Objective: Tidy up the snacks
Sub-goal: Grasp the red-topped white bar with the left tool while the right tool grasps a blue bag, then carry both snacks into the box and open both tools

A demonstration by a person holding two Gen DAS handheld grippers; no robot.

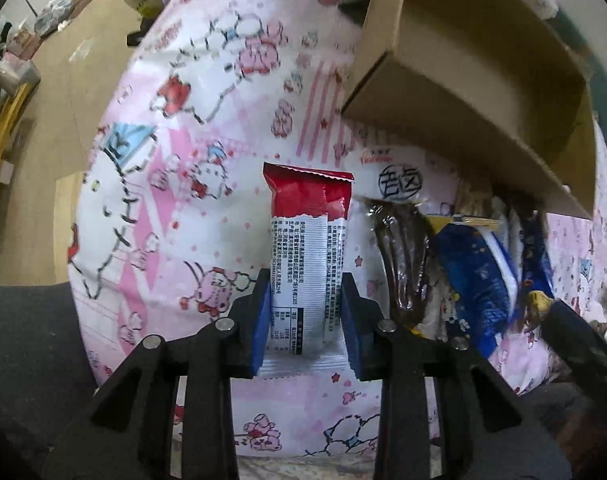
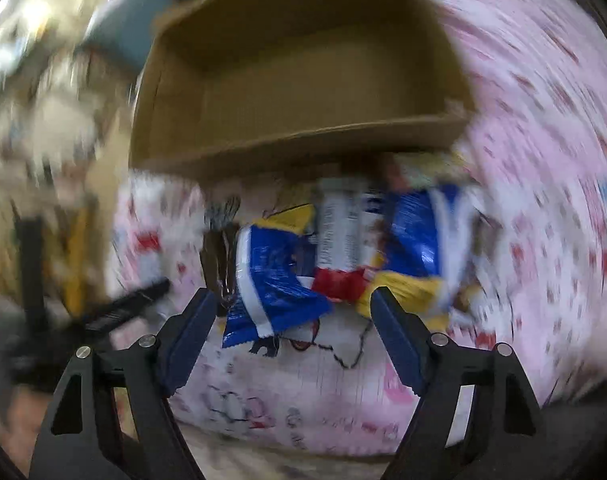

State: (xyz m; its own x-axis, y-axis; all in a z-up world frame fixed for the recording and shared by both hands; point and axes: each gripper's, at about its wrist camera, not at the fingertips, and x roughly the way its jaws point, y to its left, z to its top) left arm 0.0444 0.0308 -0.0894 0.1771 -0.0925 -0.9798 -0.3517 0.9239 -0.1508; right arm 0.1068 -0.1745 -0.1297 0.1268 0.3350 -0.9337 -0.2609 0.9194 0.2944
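Left wrist view: your left gripper (image 1: 305, 320) is clenched on the red-and-white snack packet (image 1: 309, 252), pads pressing both long edges; the packet lies flat on the pink patterned cloth (image 1: 191, 128), reaching straight ahead of the jaws.
Right wrist view: heavily blurred; your right gripper (image 2: 293, 332) stands released, jaws wide, nothing between the pads.
Cardboard box (image 2: 303, 68): ahead of and above your right jaws; interior appears bare, so nothing looks sorted yet.
Snack pile (image 2: 343, 248): blue, yellow and red wrappers heaped just ahead of your right fingertips, against the box's near wall.
Brown wrapper (image 1: 403, 256): just right of your left jaws, untouched.
Progress: early by my judgement; one packet gripped, none boxed, the pile remains.
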